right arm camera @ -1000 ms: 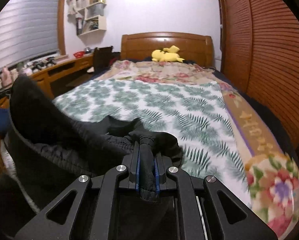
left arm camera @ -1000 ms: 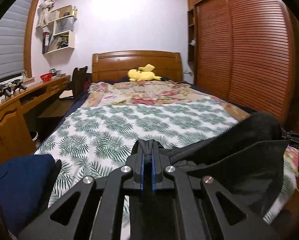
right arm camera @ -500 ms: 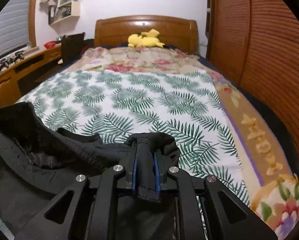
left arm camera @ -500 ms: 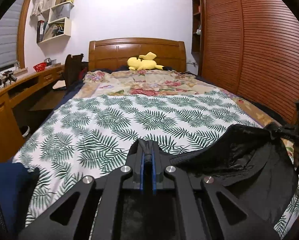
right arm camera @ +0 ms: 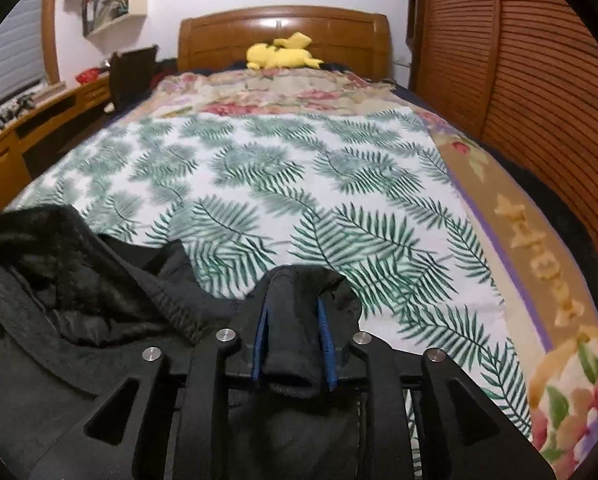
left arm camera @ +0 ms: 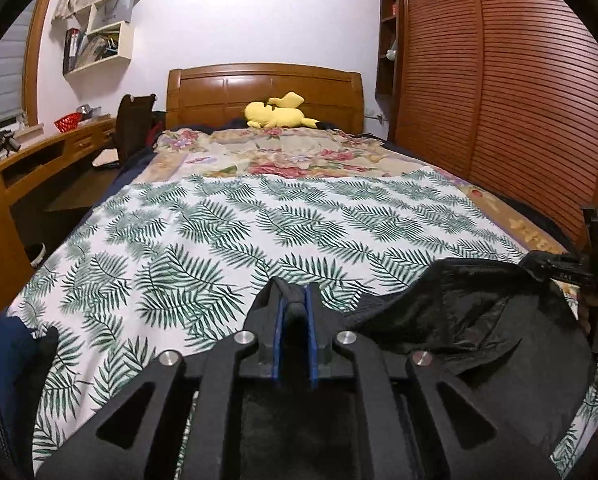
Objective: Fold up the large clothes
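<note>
black padded fabric garment [left arm camera: 479, 320]: lower part cut off by frame bottom, shape untellable. navy blue cloth bundle [left arm camera: 3, 352] cut by left edge. small items on white wall shelves [left arm camera: 99, 28] too small to identify.

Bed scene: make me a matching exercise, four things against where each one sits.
Things:
1. yellow plush toy
2. black garment
3. red basket
4. wall shelves

Places:
A. on the wooden desk beside the bed
B. at the near end of the bed, on the fern-print sheet
C. by the headboard
D. mounted high on the wall, above the desk

Pairs: 1-C, 2-B, 3-A, 4-D
</note>
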### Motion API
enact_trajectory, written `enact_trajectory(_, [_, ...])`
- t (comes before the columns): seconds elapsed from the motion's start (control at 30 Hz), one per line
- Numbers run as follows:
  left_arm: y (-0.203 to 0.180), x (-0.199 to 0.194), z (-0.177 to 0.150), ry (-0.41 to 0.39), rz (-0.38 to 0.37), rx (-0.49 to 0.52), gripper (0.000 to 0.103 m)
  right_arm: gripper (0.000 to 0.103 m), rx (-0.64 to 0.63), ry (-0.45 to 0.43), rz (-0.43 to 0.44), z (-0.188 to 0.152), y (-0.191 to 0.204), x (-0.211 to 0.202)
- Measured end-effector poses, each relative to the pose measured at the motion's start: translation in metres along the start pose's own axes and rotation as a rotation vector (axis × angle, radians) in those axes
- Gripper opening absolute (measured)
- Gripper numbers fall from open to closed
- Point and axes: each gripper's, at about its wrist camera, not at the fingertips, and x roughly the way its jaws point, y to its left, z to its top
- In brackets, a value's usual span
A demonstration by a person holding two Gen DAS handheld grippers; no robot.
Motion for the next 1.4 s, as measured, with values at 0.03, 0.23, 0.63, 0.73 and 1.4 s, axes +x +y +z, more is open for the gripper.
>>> enact_trajectory(0.03, [0.000,-0.001,-0.002,0.009,-0.002,0.000,0.014,0.046,-0.002,-0.017,-0.016,0.001,0.000,-0.004])
enact_trajectory(0.23, [0.001,-0.006,-0.017,0.045,-0.008,0.017,0.018,0.070,0.015,-0.049,-0.040,0.009,-0.004,-0.023])
enact_trajectory(0.63, [-0.007,-0.018,-0.053,0.072,-0.065,0.030,0.025,0.069,-0.009,0.096,-0.005,-0.013,0.000,0.002])
enact_trajectory(0.73, [-0.013,-0.022,-0.055,0.069,-0.086,0.030,0.025,0.070,-0.020,0.125,-0.006,-0.015,0.005,0.014])
enact_trajectory(1.4, [-0.031,-0.036,-0.059,0.042,-0.089,0.077,0.025,0.069,0.182,0.283,-0.093,-0.012,-0.035,0.089])
